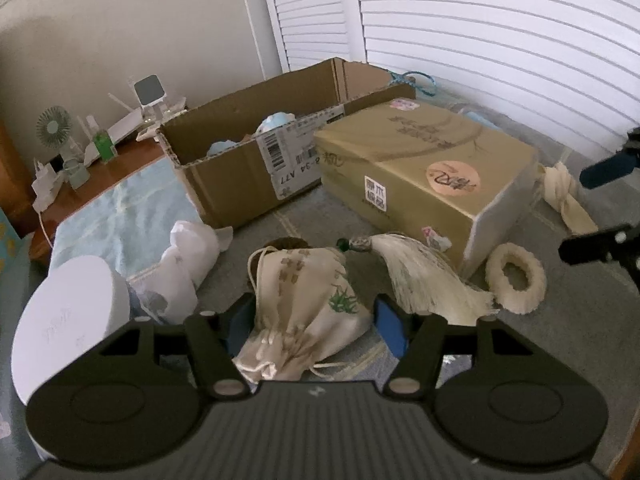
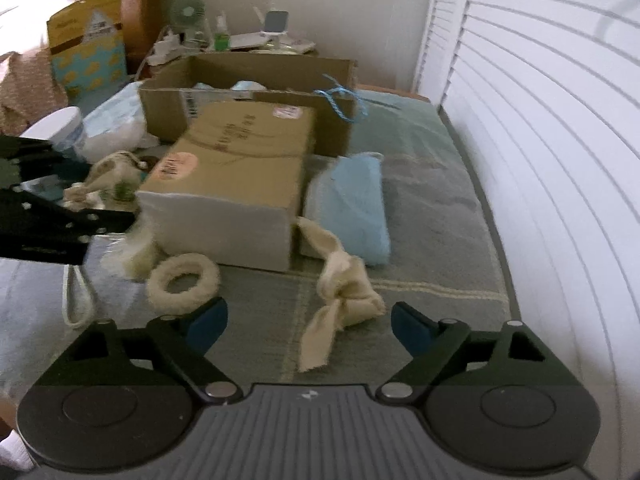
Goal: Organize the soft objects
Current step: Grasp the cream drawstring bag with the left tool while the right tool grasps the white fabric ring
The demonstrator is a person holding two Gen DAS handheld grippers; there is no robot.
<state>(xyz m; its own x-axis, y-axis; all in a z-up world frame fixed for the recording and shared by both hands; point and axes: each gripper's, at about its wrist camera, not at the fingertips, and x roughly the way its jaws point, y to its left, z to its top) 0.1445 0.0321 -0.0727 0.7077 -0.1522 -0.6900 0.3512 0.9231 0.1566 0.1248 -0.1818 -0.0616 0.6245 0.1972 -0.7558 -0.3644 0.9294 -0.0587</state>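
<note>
Fingers of our left gripper [image 1: 314, 318] pinch a cream drawstring cloth pouch w/ green print [image 1: 308, 304] on the grey bed cover [image 1: 560, 344]. Right gripper [image 2: 310, 322] is spread wide, straddling a knotted cream fabric strip [image 2: 340, 300] w/o touching it.

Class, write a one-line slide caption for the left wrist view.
Left gripper closes around a drawstring pouch on the bed, cardboard box behind.

A small fan [image 1: 54, 125] stands beside white shutters [image 1: 480, 32].
</note>
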